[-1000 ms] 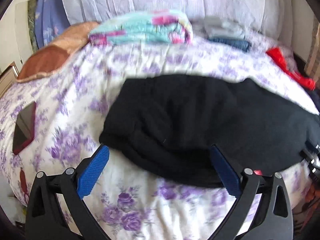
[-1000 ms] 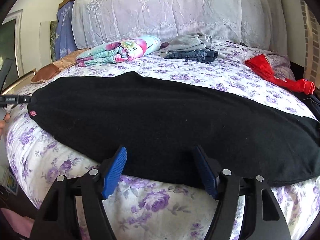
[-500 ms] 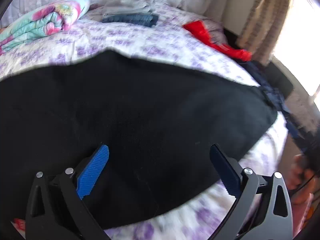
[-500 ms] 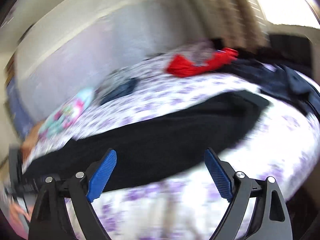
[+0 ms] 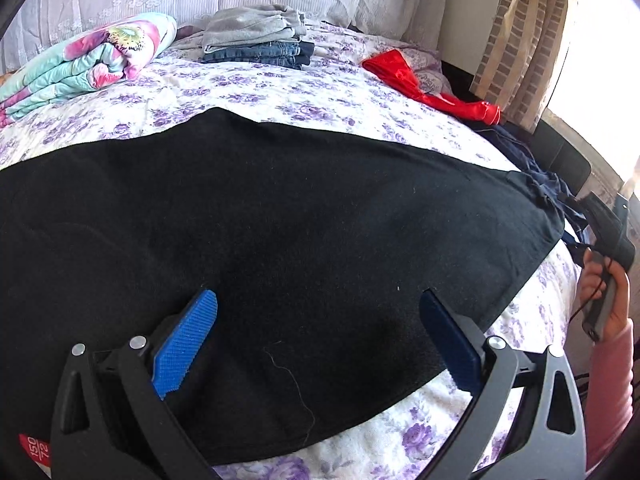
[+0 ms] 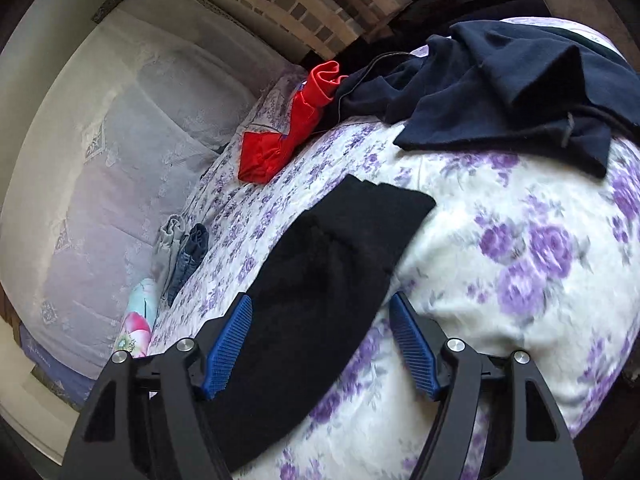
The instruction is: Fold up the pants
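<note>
Black pants lie spread flat across the flowered bedsheet. My left gripper hovers open over their near edge, with black cloth under both blue pads and a red size tag at its lower left. At the far right a hand in a pink sleeve holds my right gripper by the pants' end. In the right wrist view, which is rolled sideways, the narrow end of the pants runs between the jaws of the right gripper. Those jaws are closing, and the pads do not press the cloth.
A folded floral quilt and a stack of folded grey and denim clothes sit by the headboard. A red garment and a crumpled navy garment lie near the right end of the bed, beside a curtain.
The left view swung right along the pants, then held still. The right gripper travelled to the pants' right end and rolled sideways; its jaws widened, then narrowed again.
</note>
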Tool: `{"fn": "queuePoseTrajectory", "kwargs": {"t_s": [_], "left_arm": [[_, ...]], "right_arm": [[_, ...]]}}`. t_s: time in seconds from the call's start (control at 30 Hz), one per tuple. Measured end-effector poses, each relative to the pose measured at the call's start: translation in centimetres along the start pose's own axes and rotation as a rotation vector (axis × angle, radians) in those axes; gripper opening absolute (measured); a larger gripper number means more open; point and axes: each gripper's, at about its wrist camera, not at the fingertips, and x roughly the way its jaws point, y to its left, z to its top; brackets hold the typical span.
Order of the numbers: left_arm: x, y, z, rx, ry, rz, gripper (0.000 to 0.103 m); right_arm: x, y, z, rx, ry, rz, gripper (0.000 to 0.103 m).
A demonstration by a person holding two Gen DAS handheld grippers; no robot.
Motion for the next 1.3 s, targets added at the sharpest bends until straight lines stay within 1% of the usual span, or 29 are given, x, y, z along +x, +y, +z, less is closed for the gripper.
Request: {"fn": "queuePoseTrajectory", "kwargs": {"t_s": [0.1,0.17,0.27,0.3,0.33,0.4,0.47,0.53,0.57,0.63,0.67,0.73,0.77,0.83,0.93,1.0,1.03,1.07,1.13,1.17,1.23,1.3], "left_arm": [[0.1,0.0,0.1,-0.001,0.001,-0.001,0.099],[0.1,0.0,0.1,-0.002,0.0,-0.001,0.099],[0.1,0.0,0.0,-0.005,0.0,-0.005,0.099],[0.1,0.0,0.0,-0.006,-0.001,-0.008,0.099],[0.1,0.0,0.0,-0.007,-0.002,-0.009,0.099],[0.1,0.0,0.0,-0.009,-0.004,-0.012,0.099],[0.0,0.1,0.1,-0.01,-0.004,-0.015,0.099],[0.0,0.1,0.1,-0.011,-0.005,-0.017,0.099],[0.0,0.1,0.1,-0.012,-0.006,-0.017,0.099],[0.0,0.2,0.1,-0.017,-0.01,-0.025,0.099],[-0.1,0.2,0.1,-0.02,-0.012,-0.029,0.099],[-0.2,0.4,0.1,-0.027,-0.018,-0.039,0.099],[-0.3,0.4,0.0,-0.03,-0.021,-0.044,0.099],[-0.3,0.5,0.0,-0.033,-0.024,-0.048,0.099],[-0.5,0.6,-0.1,-0.037,-0.032,-0.059,0.099],[-0.7,0.7,-0.2,-0.043,-0.041,-0.075,0.099],[-0.8,0.8,-0.3,-0.047,-0.048,-0.088,0.099],[-0.9,1.0,-0.3,-0.049,-0.052,-0.097,0.099],[-1.2,1.1,-0.5,-0.053,-0.063,-0.118,0.099],[-1.2,1.2,-0.5,-0.053,-0.066,-0.124,0.099],[-1.4,1.2,-0.7,-0.051,-0.073,-0.136,0.099],[-1.5,1.3,-0.7,-0.056,-0.08,-0.148,0.099]], "right_arm": [[1.7,-0.1,1.0,0.013,0.038,0.023,0.072],[2.7,-0.4,1.4,0.015,0.027,0.019,0.067],[3.3,-0.2,1.8,0.008,0.039,0.006,0.059],[3.4,-0.2,1.9,0.01,0.045,0.017,0.048],[3.6,-0.4,1.8,0.018,0.057,0.033,0.032],[3.6,-0.8,1.7,0.03,0.057,0.022,0.019],[3.1,-0.2,1.7,-0.003,0.042,0.001,0.016],[2.5,1.6,1.4,-0.098,0.009,-0.045,0.016],[1.9,3.5,1.0,-0.189,-0.022,-0.077,0.015],[1.2,6.7,0.2,-0.338,-0.073,-0.117,0.015],[0.7,9.6,-1.1,-0.473,-0.113,-0.14,0.015],[0.3,13.7,-3.3,-0.658,-0.154,-0.153,0.015],[0.3,16.1,-5.1,-0.773,-0.175,-0.157,0.015],[0.8,20.8,-9.9,-1.025,-0.193,-0.162,0.015],[2.3,24.9,-16.4,-1.287,-0.173,-0.145,0.015],[3.6,26.3,-20.4,-1.426,-0.127,-0.122,0.014],[4.0,26.6,-21.7,-1.47,-0.109,-0.116,0.014],[4.9,26.9,-23.7,-1.542,-0.064,-0.107,0.013],[5.8,27.1,-26.2,-1.614,0.0,-0.09,0.013],[6.1,27.2,-27.1,-1.646,0.011,-0.092,0.013],[6.0,27.4,-27.9,-1.682,0.007,-0.107,0.013],[5.6,27.8,-27.5,-1.662,0.015,-0.106,0.013]]}}
